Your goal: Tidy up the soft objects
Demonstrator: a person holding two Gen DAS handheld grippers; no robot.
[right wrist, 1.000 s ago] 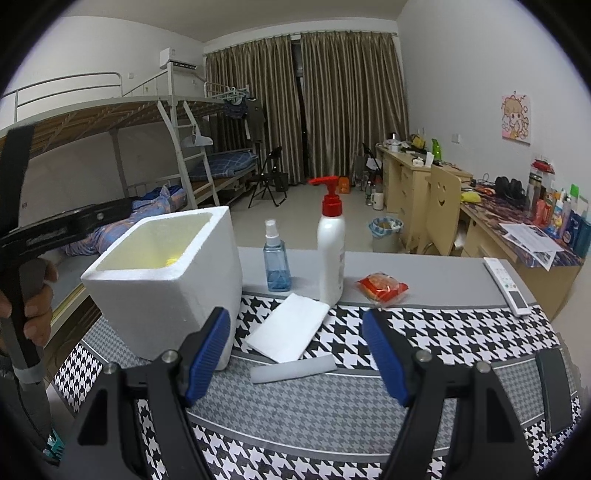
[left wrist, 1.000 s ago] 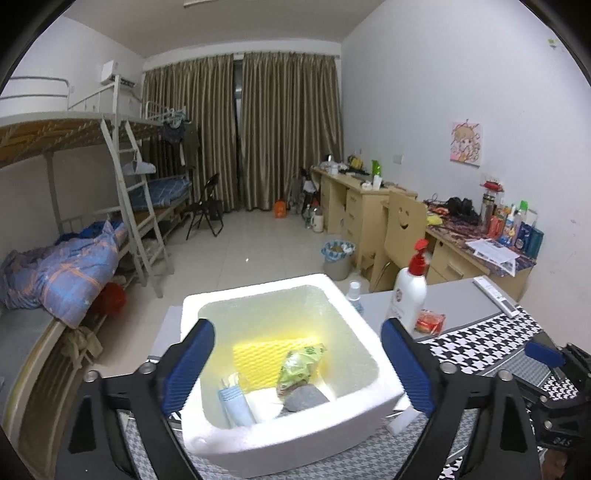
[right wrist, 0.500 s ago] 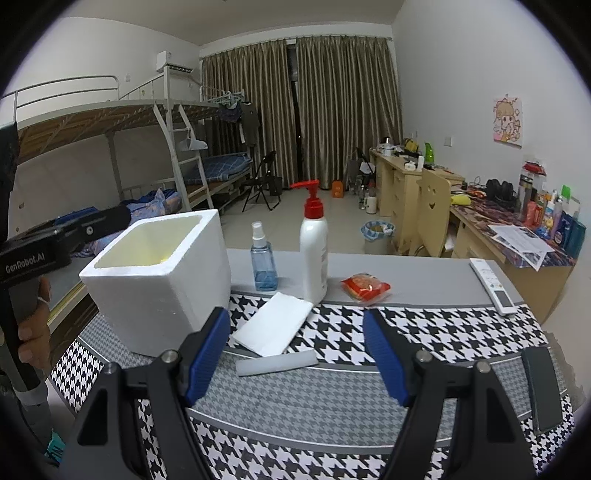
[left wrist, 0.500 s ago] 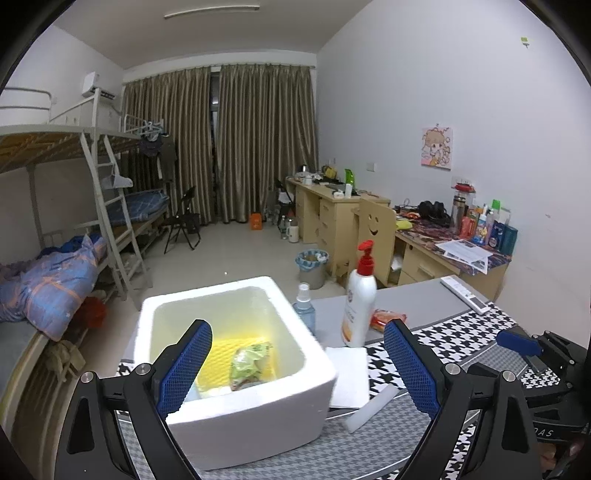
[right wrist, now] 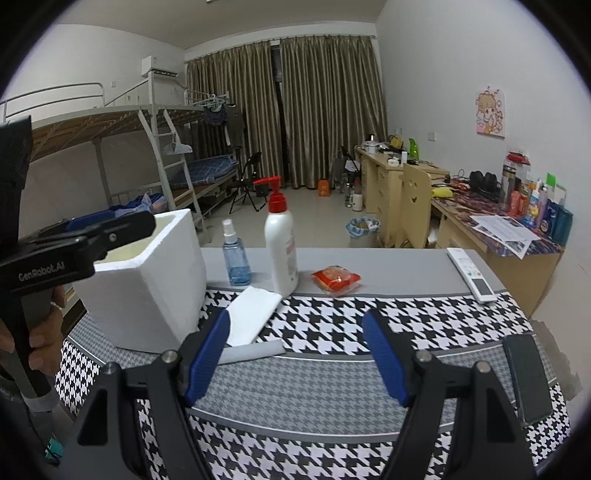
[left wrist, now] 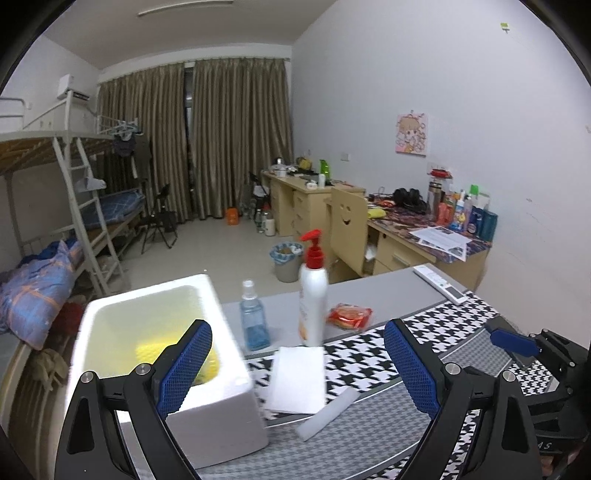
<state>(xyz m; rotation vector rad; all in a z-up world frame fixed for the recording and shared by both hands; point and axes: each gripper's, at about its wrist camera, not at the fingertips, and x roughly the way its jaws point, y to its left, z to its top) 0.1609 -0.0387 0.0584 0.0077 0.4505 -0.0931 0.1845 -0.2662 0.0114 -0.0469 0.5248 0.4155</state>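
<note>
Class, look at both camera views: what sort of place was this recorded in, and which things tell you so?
Most likely a shared student dormitory room. A metal bunk bed with a ladder lines one wall, wooden study desks crowded with bottles line the other, and drawn curtains cover the far end.

I see both feeds under flat, fairly dim indoor light with a cool cast; a ceiling strip lamp (left wrist: 184, 7) shows at the top of the left wrist view. Shadows on the tabletop (right wrist: 388, 264) are soft and faint. Fisheye distortion bends the walls and curtains (right wrist: 325, 107) toward the edges, and black vignette fills every corner. On the left feed the pump bottle (left wrist: 313, 295) and foam box (left wrist: 207, 421) smear with motion blur. The right feed is sharper, and the houndstooth cloth (right wrist: 332, 325) reads crisp. The box interior glows yellowish.
</note>
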